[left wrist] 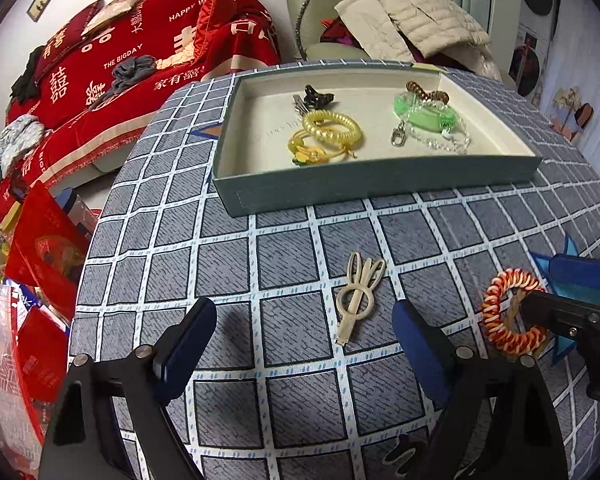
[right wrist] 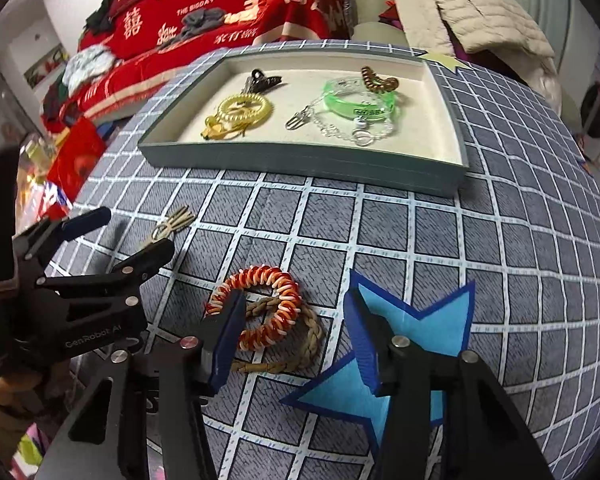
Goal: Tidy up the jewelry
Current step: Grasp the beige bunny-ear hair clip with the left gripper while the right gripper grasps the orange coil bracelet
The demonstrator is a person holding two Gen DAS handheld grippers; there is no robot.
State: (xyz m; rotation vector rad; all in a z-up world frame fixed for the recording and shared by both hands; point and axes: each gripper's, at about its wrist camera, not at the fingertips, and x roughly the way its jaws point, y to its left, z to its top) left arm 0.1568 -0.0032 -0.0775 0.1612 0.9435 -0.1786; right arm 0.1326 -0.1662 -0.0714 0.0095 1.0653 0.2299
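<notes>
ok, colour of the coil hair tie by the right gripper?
Red, orange and white coil hair tie; right wrist view shows it best.

I read "THE BIGDAY" and "HAPPY W…" on the red blanket point(left wrist: 148, 60), and "GenRobot AI" on my left gripper point(right wrist: 132, 236).

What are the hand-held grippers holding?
Nothing: the left hand-held gripper and the right hand-held gripper are both open, the right around the red-and-white coil bracelet.

tablecloth point(left wrist: 284, 240) woven cloth, matt | tray point(left wrist: 380, 178) matt card | hair clip point(left wrist: 356, 296) glossy plastic
</notes>
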